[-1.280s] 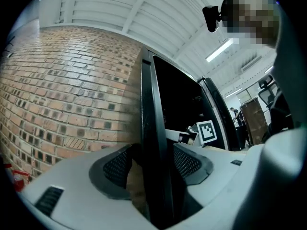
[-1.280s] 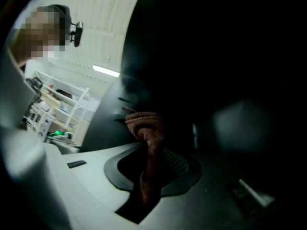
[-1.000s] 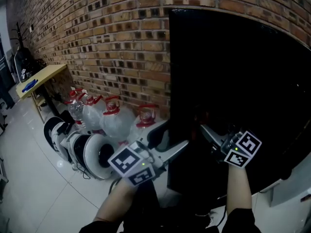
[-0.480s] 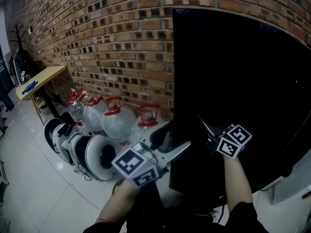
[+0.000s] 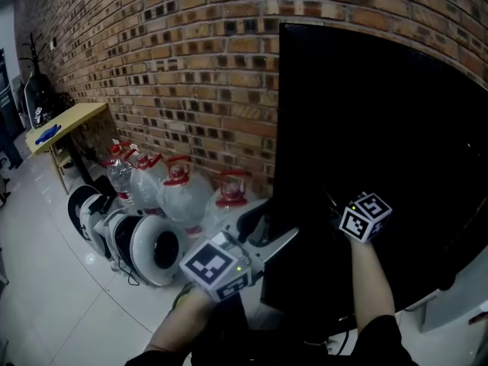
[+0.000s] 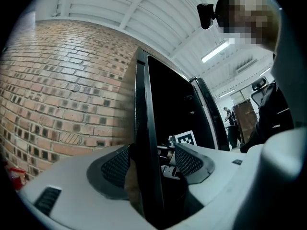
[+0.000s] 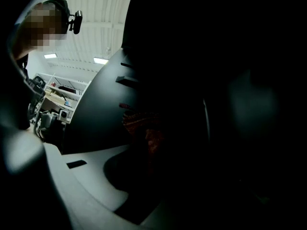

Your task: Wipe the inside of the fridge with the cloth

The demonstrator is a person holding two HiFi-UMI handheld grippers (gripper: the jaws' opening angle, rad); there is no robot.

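Your left gripper (image 5: 276, 224) straddles the fridge door (image 6: 143, 128) edge, jaws closing but not clamped, while your right gripper (image 5: 336, 205) pinches the reddish cloth (image 7: 143, 127) in deep shadow.

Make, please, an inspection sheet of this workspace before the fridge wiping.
Surface: glossy white tiled floor.
Job's things: tall black fridge; reddish patterned cloth in the right gripper.
Clutter: clear water jugs with red caps and white round appliances along the wall.
Grippers: left gripper jaws closing, astride the fridge's door edge, not yet pressing; right gripper shut on the cloth.
Cables: nothing seen.
Surroundings: red brick wall; wooden side table.
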